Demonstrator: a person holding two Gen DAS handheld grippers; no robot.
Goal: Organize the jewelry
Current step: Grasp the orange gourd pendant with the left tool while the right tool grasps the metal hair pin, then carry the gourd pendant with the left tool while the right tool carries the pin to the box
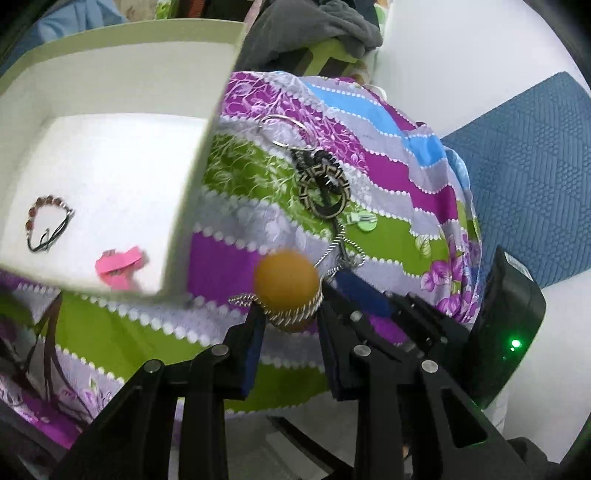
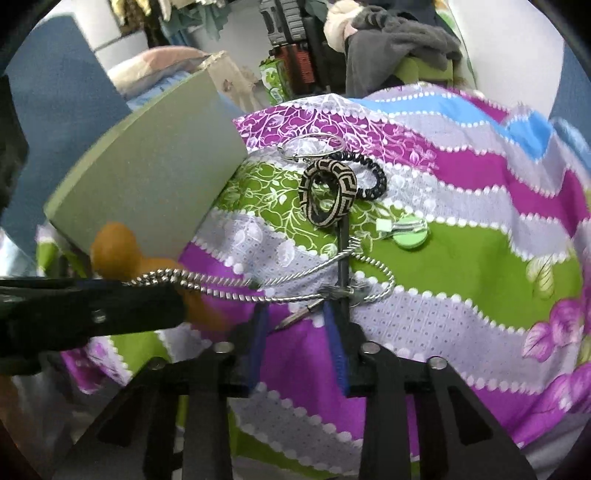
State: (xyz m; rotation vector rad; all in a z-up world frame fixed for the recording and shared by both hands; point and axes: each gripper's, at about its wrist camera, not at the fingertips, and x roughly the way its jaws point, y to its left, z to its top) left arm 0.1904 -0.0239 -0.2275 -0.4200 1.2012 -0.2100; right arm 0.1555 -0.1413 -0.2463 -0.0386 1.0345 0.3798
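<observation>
My left gripper (image 1: pixel 290 317) is shut on an orange gourd-shaped pendant (image 1: pixel 286 277), whose waist is wound with a silver chain (image 2: pixel 266 299). The right wrist view shows it at the left beside the box. The chain trails right across the cloth to my right gripper (image 2: pixel 295 317). Its blue pads stand a little apart over the chain's end, pressing nothing. A pale green box (image 1: pixel 195 184) at the upper left holds a bead bracelet (image 1: pixel 44 201) and a pink clip (image 1: pixel 118 262). A patterned hair ring (image 2: pixel 332 168), a black coil tie (image 2: pixel 376 177), a key ring (image 2: pixel 314 136) and a green clip (image 2: pixel 408 236) lie on the cloth.
A striped floral cloth (image 2: pixel 461 258) covers the small round surface, falling off at its right and near edges. A blue mat (image 1: pixel 524 166) lies on the floor to the right. Grey clothing (image 1: pixel 325 29) hangs over a green chair behind.
</observation>
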